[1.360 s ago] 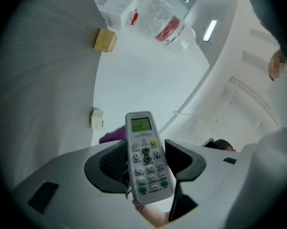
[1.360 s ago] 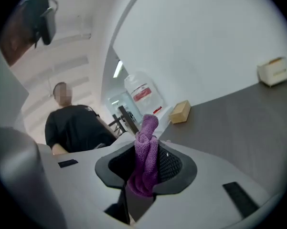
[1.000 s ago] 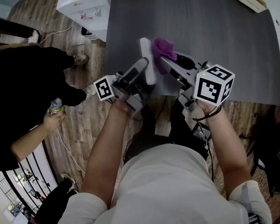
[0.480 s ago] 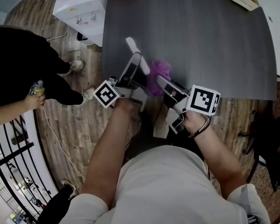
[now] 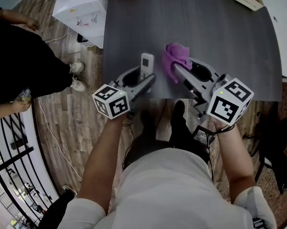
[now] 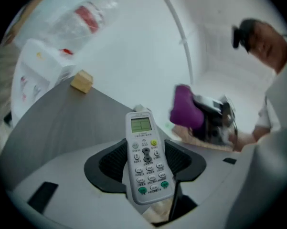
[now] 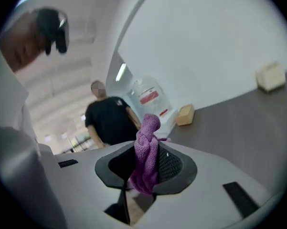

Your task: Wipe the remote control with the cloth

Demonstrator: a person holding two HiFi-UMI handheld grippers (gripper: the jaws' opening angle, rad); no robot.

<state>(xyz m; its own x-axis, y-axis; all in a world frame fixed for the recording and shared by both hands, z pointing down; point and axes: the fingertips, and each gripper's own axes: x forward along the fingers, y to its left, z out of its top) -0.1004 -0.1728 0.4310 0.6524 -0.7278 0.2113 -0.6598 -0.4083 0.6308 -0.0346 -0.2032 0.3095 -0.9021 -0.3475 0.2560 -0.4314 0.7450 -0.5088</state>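
Above the near edge of a dark grey table (image 5: 219, 42), side by side, not touching. Left gripper (image 5: 144, 78): jaws spread wide, clamping the sides of a white remote control (image 5: 146, 62), keys up, screen end outward. Right gripper (image 5: 175, 71): jaws nearly closed, pinching a bunched purple cloth (image 5: 176, 57). Key print too small to read.

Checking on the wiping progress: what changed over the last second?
The cloth, which was pressed against the remote, has pulled away to its right. Unchanged: the left gripper holds the remote, the right gripper the cloth.
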